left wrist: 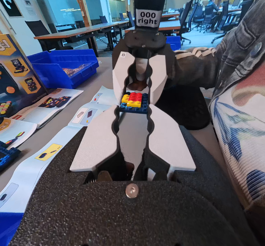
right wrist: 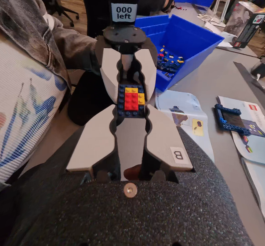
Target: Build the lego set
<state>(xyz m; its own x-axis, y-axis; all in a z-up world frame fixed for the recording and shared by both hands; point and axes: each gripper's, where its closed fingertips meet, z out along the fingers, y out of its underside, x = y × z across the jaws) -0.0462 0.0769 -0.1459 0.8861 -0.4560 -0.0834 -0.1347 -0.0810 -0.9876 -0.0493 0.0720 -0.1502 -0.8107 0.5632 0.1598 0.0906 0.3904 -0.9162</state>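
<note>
Dead centre sits a dark blue studded plate (left wrist: 134, 107), carrying a red brick (left wrist: 135, 97) with a yellow brick (left wrist: 134, 103) along one end and another yellow brick (left wrist: 125, 98) along one side, and it hangs above the grey table (left wrist: 93, 95), caught from both ends at once. The left gripper (left wrist: 133, 108) has its white fingers (left wrist: 100, 131) set either side of the plate's near edge, dark pads against its two sides, jaws part-way apart and clamped on it. Facing it, the right gripper (right wrist: 131, 112) comes in from the plate's far end in just the same way, its jaws likewise part-way apart and pressed on the plate's flanks. Under the plate lies an open instruction booklet (left wrist: 88, 114). Beyond the plate, on the right gripper's side, a blue bin (right wrist: 186, 49) holds loose small bricks. Out past the booklet from the plate rests a dark blue brick frame (right wrist: 229, 121) on another open booklet (right wrist: 251, 145). A second blue bin (left wrist: 61, 66) and a toy set box (left wrist: 17, 74) stand farther off. A person's grey denim sleeve (left wrist: 215, 64) runs behind the right gripper.
</note>
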